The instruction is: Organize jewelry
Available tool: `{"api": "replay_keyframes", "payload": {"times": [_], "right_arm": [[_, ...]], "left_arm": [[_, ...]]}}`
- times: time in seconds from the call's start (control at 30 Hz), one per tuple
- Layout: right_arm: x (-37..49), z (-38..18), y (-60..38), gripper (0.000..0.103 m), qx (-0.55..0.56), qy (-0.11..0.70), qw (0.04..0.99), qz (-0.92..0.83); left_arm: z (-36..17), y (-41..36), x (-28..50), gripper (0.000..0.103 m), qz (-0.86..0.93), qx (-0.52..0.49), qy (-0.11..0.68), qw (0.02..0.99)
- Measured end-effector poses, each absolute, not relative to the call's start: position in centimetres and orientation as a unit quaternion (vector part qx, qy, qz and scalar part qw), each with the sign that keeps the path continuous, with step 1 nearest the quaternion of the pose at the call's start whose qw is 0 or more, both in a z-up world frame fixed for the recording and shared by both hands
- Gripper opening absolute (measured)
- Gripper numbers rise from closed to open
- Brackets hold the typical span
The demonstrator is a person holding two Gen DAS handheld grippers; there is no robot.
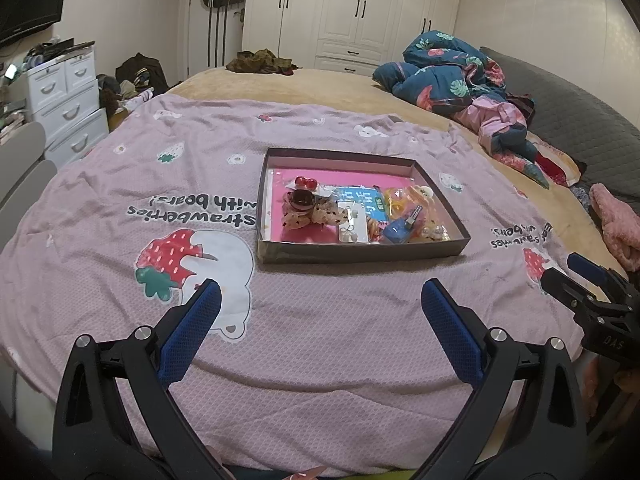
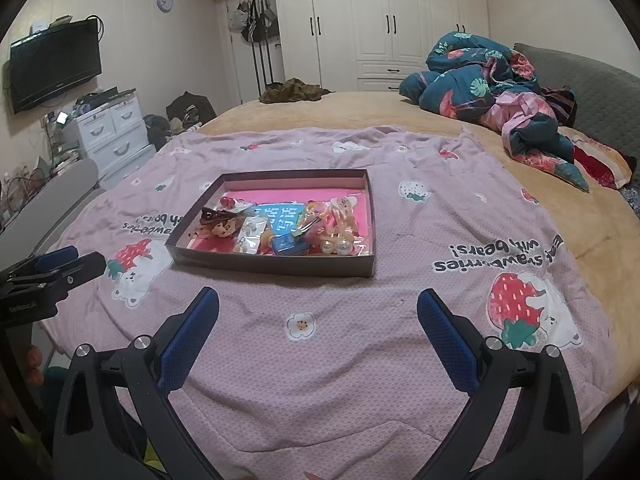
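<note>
A shallow dark box (image 1: 360, 255) (image 2: 276, 266) with a pink lining sits on a pink strawberry-print blanket (image 1: 120, 208) (image 2: 440, 240). Inside lie a spotted scrunchie (image 1: 316, 212) (image 2: 220, 228), a red cherry hair clip (image 1: 305, 181) (image 2: 228, 201), a blue card (image 1: 360, 198) (image 2: 280, 214), a clear earring packet (image 1: 352, 226) (image 2: 250, 236), a blue block (image 1: 396, 230) (image 2: 286, 245) and yellow trinkets (image 1: 416, 200) (image 2: 340, 220). My left gripper (image 1: 320, 296) and right gripper (image 2: 318, 304) hover open over the blanket, short of the box, holding nothing.
Beyond the blanket a bundled floral quilt (image 1: 460, 76) (image 2: 492, 88) and dark clothes (image 1: 260, 60) lie on the tan bed. White drawers (image 1: 64, 92) (image 2: 116, 128) and a wall TV (image 2: 56, 64) stand on the left; wardrobes (image 2: 380, 20) fill the back wall.
</note>
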State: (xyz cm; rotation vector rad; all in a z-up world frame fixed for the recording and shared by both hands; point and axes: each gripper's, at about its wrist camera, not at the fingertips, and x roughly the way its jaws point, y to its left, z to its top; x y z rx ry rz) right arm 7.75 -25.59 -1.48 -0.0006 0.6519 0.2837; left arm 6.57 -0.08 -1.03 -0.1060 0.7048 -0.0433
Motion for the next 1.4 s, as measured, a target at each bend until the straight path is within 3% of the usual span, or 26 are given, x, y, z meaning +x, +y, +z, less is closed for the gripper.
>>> {"api": "replay_keyframes", "payload": {"times": [1.4], "right_arm": [[7.86,-0.78,-25.51,0.099,-0.005,0.316,0.938,0.14]], "left_arm": [[-0.66,0.35,6.17,0.094,-0.013,-0.049,0.347,0.937]]}}
